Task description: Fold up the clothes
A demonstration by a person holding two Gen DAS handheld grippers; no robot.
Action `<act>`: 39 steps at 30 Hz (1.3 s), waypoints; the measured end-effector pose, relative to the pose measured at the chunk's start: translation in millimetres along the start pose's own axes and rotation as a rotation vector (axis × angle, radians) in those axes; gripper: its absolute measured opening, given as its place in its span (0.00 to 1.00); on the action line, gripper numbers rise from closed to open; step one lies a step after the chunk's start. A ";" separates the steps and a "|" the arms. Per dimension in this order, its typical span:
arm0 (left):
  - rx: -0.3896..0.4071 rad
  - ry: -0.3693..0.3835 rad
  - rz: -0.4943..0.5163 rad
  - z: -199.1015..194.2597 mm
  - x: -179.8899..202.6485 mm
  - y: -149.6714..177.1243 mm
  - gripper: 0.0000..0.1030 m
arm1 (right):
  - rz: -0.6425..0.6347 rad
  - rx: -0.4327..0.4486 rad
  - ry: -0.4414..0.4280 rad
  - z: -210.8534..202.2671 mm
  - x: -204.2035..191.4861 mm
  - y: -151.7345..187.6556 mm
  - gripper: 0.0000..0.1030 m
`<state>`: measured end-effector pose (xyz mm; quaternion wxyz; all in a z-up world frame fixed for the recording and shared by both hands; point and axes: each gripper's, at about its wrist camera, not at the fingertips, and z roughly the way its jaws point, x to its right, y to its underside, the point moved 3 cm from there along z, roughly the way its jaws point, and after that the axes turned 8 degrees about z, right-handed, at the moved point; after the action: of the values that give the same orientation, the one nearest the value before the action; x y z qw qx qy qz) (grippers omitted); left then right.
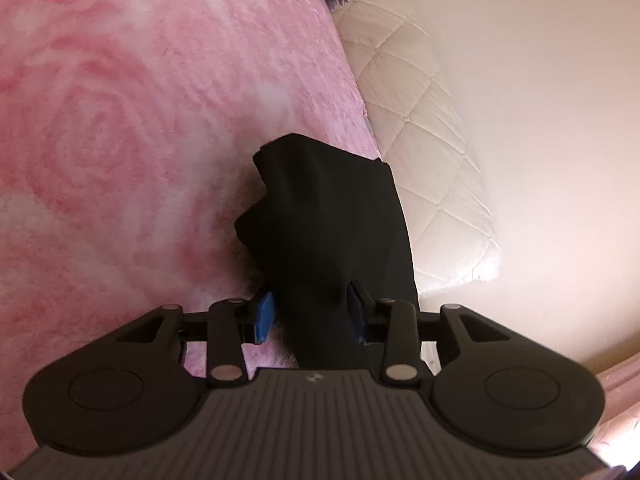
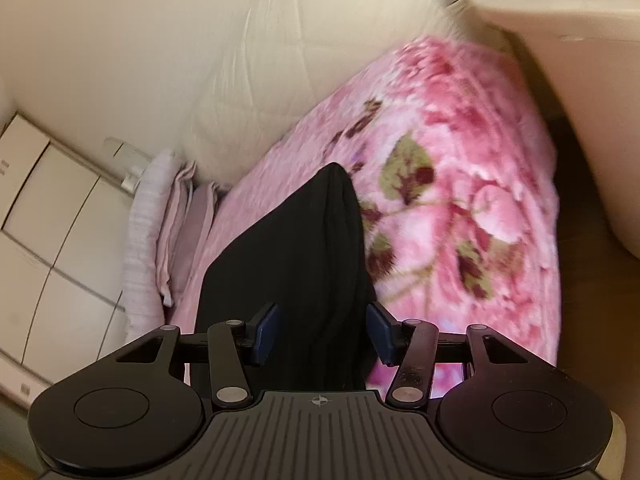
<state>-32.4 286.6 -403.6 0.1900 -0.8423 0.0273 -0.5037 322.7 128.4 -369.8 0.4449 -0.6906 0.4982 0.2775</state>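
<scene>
The left gripper (image 1: pixel 310 314) has its fingers clamped on the black garment (image 1: pixel 332 216). The right gripper (image 2: pixel 323 334) has its fingers apart, cloth between them. That side may slip down onto the pink blanket (image 2: pixel 460 200) and spoil the fold.

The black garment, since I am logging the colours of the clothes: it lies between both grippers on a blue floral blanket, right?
Not quite. The black garment does sit between both grippers, but the blanket is pink, with darker pink roses and green leaves, not blue. The right wrist view shows the pattern most clearly.
</scene>
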 end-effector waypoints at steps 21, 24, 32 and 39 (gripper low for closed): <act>-0.065 -0.126 0.619 18.5 71.7 -84.3 0.44 | -0.158 -0.026 0.026 24.9 -8.7 -68.9 0.47; -0.101 -0.136 0.630 68.5 74.9 -103.5 0.44 | -0.164 -0.033 0.038 42.3 -12.7 -80.9 0.47; -0.176 -0.165 0.709 160.7 70.2 -104.2 0.15 | -0.277 -0.057 0.107 71.9 -9.9 -85.2 0.05; -0.089 -0.256 0.782 140.0 81.4 -114.4 0.16 | -0.300 0.018 0.196 61.0 -18.6 -84.4 0.21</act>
<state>111.2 414.2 -354.4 0.3322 -0.8317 0.3434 -0.2829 398.8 200.1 -353.4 0.4368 -0.7769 0.4329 0.1348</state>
